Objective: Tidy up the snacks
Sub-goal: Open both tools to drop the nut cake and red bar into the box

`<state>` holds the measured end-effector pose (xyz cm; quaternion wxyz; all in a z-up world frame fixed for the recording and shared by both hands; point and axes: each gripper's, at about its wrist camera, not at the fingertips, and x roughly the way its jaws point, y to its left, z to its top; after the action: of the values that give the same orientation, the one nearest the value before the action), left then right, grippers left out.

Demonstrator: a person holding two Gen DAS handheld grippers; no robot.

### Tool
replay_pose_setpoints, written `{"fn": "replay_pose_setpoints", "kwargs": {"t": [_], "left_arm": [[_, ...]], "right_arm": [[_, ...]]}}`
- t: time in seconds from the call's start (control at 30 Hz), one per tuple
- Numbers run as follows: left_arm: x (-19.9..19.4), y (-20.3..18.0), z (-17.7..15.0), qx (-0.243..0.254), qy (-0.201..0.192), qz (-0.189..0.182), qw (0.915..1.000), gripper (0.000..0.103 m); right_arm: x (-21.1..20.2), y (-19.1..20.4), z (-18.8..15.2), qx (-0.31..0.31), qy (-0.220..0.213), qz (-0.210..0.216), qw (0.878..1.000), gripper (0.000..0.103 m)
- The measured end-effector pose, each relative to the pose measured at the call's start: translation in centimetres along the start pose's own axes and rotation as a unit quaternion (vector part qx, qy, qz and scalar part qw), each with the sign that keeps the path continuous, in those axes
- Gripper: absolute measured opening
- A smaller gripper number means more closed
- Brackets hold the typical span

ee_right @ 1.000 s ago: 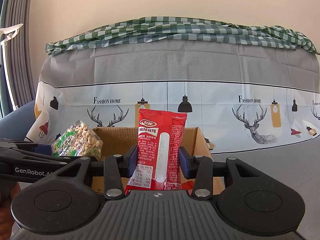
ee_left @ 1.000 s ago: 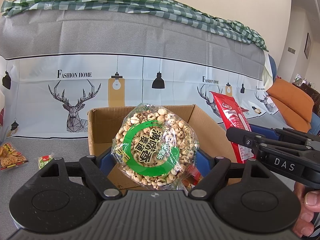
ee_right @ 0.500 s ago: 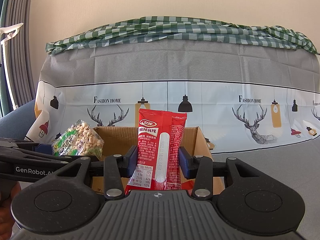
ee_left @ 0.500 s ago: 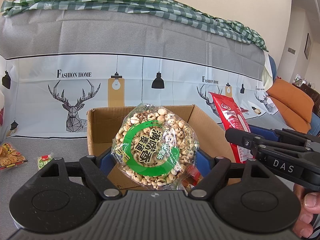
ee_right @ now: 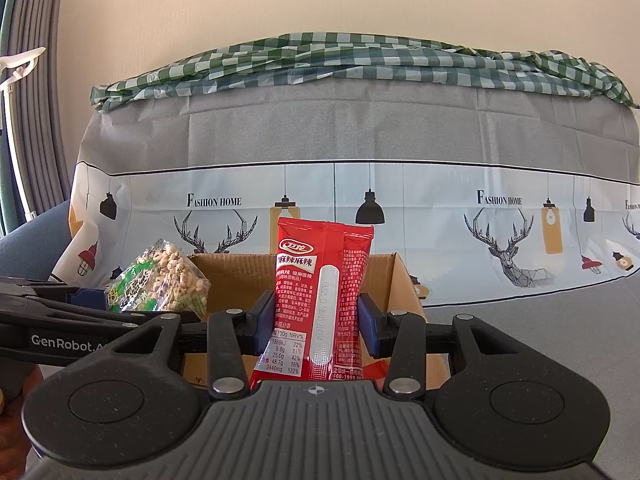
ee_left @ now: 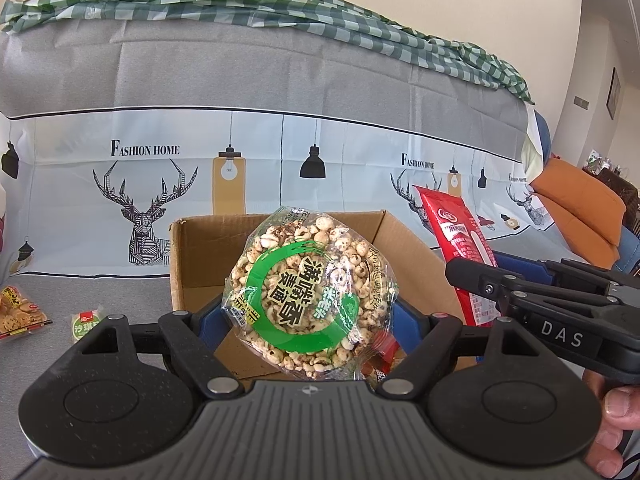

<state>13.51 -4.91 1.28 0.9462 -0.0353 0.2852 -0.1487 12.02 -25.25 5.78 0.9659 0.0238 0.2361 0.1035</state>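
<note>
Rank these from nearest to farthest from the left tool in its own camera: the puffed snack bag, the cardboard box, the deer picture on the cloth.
1. Puffed snack bag: gripped in the left tool.
2. Cardboard box: just behind and below the bag.
3. Deer picture: on the cloth behind the box, to the left.

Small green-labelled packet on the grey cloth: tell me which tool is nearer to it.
Left. The left tool, gripping the puffed-snack bag, sits just right of the packet; the right tool is beyond it.
</note>
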Motion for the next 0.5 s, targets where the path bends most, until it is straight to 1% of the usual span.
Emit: {"fn": "replay_pose_setpoints", "kwargs": {"t": [0.03,0.1,0.13,0.17,0.2,0.3,0.4,0.5], "left_arm": [[0.0,-0.1,0.0,0.002,0.002,-0.003,1.0000,0.086],[0.1,-0.3,0.1,0.010,0.003,-0.001,0.9999,0.095],[0.0,-0.4,0.1,0.015,0.001,0.003,0.9999,0.098],[-0.1,-0.4,0.1,0.017,-0.003,0.008,0.9998,0.102],[-0.2,-0.2,0.1,0.017,-0.005,0.011,0.9998,0.102],[-0.5,0.6,0.2,0.007,-0.003,0.013,0.9999,0.102],[-1.2,1.5,0.3,0.000,-0.006,0.021,0.9998,0.102],[-2.1,2.7,0.4,-0.011,-0.016,0.032,0.9993,0.102]], "right_arm": [[0.0,0.0,0.0,0.001,0.001,0.000,1.000,0.046],[0.1,0.0,0.1,0.003,0.000,-0.003,1.000,0.048],[0.1,0.1,0.1,0.005,-0.002,-0.008,1.000,0.056],[0.1,0.1,0.1,0.006,-0.005,-0.013,1.000,0.061],[0.1,0.2,0.1,0.009,-0.006,-0.020,1.000,0.063],[0.3,0.3,0.2,0.025,-0.006,-0.023,0.999,0.071],[0.6,1.1,0.3,0.031,-0.007,-0.027,0.999,0.071],[0.8,2.2,0.3,0.039,-0.009,-0.029,0.999,0.071]]}}
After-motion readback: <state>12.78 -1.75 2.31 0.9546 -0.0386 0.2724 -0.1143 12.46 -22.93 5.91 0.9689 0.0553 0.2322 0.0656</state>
